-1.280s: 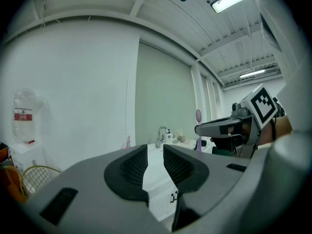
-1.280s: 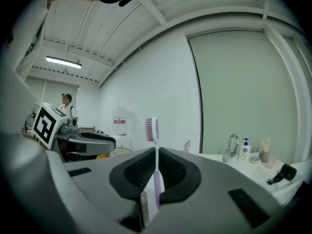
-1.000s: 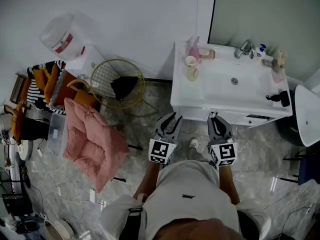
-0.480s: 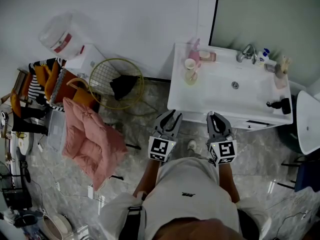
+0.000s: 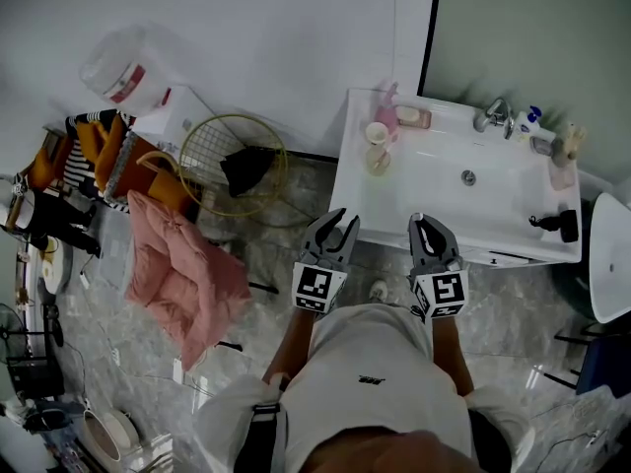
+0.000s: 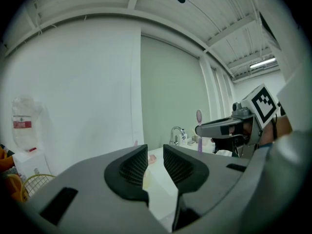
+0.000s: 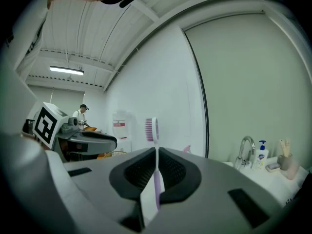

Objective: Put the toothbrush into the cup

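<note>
I stand in front of a white sink [image 5: 424,197]. My right gripper [image 5: 426,227] [image 7: 156,167] is shut on a pale purple toothbrush [image 7: 156,177]. The brush stands upright between the jaws with its bristle head on top, and it also shows in the left gripper view as the toothbrush [image 6: 199,117]. A cream cup [image 5: 376,133] stands at the sink's back left corner, with a yellowish cup [image 5: 378,159] just in front of it. My left gripper [image 5: 337,225] [image 6: 155,162] is held beside the right one at the sink's front edge. It is open by a narrow gap and holds nothing.
A faucet [image 5: 490,114], a soap bottle [image 5: 533,118] and small jars line the sink's back. A pink bottle [image 5: 386,114] stands by the cups. Left of the sink there is a wire basket [image 5: 232,164] and a pink cushion [image 5: 182,274]. A white toilet [image 5: 611,254] is at the right.
Both grippers have edged slightly toward the sink's front edge, and the view has shifted a little. The toothbrush stays gripped in the right gripper.
</note>
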`<state>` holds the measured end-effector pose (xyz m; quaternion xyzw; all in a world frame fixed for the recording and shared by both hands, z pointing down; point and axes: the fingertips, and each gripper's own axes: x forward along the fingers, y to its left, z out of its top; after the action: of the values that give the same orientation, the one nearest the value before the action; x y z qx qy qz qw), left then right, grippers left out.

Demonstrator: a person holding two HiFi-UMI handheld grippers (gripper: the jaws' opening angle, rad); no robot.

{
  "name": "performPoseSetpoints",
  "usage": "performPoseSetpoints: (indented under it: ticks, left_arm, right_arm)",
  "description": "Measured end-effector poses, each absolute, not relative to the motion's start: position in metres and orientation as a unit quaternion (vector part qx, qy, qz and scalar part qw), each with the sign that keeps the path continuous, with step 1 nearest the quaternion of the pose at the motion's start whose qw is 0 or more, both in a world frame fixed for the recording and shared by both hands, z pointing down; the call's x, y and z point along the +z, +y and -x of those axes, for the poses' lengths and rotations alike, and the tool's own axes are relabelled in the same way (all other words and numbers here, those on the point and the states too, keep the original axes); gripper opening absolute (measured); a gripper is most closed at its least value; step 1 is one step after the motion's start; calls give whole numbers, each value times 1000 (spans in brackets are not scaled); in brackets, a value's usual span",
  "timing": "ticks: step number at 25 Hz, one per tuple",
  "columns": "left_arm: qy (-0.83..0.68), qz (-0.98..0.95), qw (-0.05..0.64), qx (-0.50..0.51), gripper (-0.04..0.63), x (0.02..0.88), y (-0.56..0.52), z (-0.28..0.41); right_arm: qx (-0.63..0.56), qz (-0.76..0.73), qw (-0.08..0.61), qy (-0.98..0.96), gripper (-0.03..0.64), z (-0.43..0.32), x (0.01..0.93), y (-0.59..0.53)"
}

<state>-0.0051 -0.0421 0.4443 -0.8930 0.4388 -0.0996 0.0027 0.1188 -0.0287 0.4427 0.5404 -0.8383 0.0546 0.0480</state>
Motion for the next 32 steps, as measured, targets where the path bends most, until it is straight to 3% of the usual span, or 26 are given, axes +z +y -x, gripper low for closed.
performPoseSetpoints:
  ticks: [32]
  left_arm:
    - [461,880,-1,-116,95,456,-126,-8]
  right_arm:
    - [69,-510,47,-856,41,-125,454,-120]
